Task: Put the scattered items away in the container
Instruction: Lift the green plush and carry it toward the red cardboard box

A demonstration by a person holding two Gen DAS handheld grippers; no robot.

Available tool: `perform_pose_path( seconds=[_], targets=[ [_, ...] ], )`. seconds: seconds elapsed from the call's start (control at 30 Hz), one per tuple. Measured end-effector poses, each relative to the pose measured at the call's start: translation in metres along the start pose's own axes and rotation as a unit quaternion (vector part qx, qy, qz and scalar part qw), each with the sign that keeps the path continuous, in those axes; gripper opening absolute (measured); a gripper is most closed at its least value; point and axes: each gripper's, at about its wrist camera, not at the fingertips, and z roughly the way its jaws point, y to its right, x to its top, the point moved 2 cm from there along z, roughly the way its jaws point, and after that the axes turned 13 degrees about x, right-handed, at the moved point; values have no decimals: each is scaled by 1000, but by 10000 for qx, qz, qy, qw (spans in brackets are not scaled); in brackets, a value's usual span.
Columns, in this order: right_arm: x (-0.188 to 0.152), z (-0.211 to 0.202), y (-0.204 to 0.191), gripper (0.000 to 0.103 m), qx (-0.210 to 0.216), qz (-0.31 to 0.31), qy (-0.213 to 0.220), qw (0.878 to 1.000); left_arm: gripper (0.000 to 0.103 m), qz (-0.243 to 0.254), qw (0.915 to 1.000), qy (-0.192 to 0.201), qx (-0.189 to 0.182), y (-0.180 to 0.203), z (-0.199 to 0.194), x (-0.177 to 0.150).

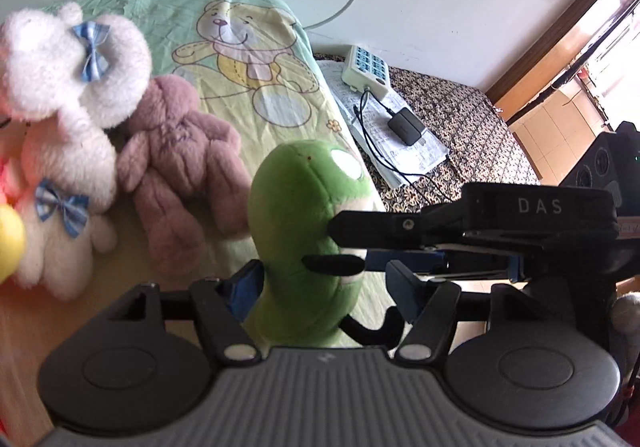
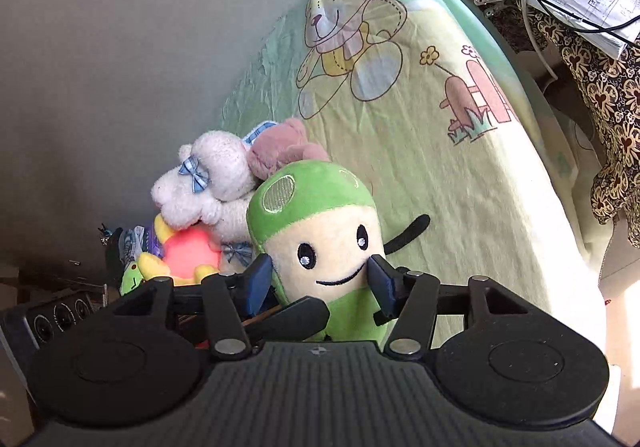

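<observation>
A green plush toy (image 1: 296, 215) with a cream face (image 2: 320, 243) stands upright over the bed, held between both grippers. My right gripper (image 2: 320, 271) is shut on it, its blue fingers (image 2: 260, 279) pressing into the face from both sides. In the left wrist view the right gripper (image 1: 340, 243) reaches in from the right and pinches the toy's front. My left gripper (image 1: 326, 279) is open around the toy's lower back; its left finger touches the plush and its right finger stands slightly apart. No container shows clearly.
A white plush with blue bows (image 1: 68, 87) and a mauve plush bear (image 1: 180, 167) lie on the bear-print sheet (image 1: 248, 47). A pink and yellow toy (image 2: 188, 251) sits beside them. A power strip (image 1: 366, 71), charger (image 1: 406, 125) and papers lie on the patterned cloth to the right.
</observation>
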Motion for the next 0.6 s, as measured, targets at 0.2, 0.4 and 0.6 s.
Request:
perform_pose_path(
  seconds=[0.2, 0.4, 0.6],
  targets=[
    [6, 7, 10, 72, -74, 29, 196, 9998, 73, -71, 9993, 211, 297, -4, 12, 7],
    [17, 16, 13, 71, 228, 326, 262, 9989, 66, -68, 9989, 335, 334, 6, 19, 21],
    [3, 13, -8, 67, 126, -135, 43, 9998, 66, -227, 9987, 361, 265, 3, 1, 12]
  ],
)
